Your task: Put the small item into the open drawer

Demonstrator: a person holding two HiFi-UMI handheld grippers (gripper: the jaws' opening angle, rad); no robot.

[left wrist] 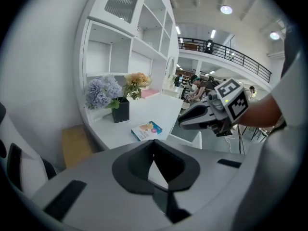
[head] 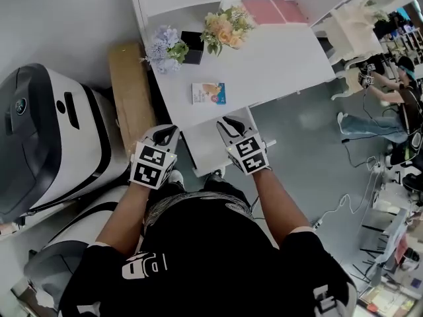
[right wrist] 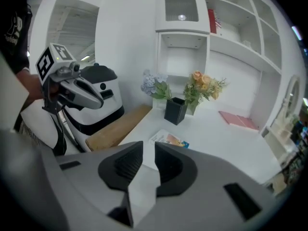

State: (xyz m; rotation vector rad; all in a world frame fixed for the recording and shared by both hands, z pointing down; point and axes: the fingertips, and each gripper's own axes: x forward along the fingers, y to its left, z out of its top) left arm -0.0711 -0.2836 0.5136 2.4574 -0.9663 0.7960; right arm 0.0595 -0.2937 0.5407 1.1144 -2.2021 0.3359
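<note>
So, both grippers are hanging at the front edge of the white tabletop [head: 277, 65] and neither one has anything in it. The left gripper [head: 165, 133] has its jaws pressed together at the tips, nothing caught between them. The right gripper [head: 230, 123] has its jaws a little apart, a narrow gap with only the desk showing through.

The small item [head: 208, 92] is a flat little box with orange and blue print. It's lying on the tabletop close to the front edge, about midway along it, clear of both grippers and not in the drawer yet. The open drawer [head: 201, 154] sticks out from under that front edge, just below the box, and sits between the two grippers.

Further back toward the left edge there's a bunch of blue-purple flowers [head: 165, 46] and a peach bunch [head: 226, 28] with a black vase [head: 193, 48] between them. Two pink pads [head: 274, 10] lie along the back edge. Off the left edge stands a wooden board [head: 131, 94], and beyond that a big white and black machine [head: 46, 131]
</note>
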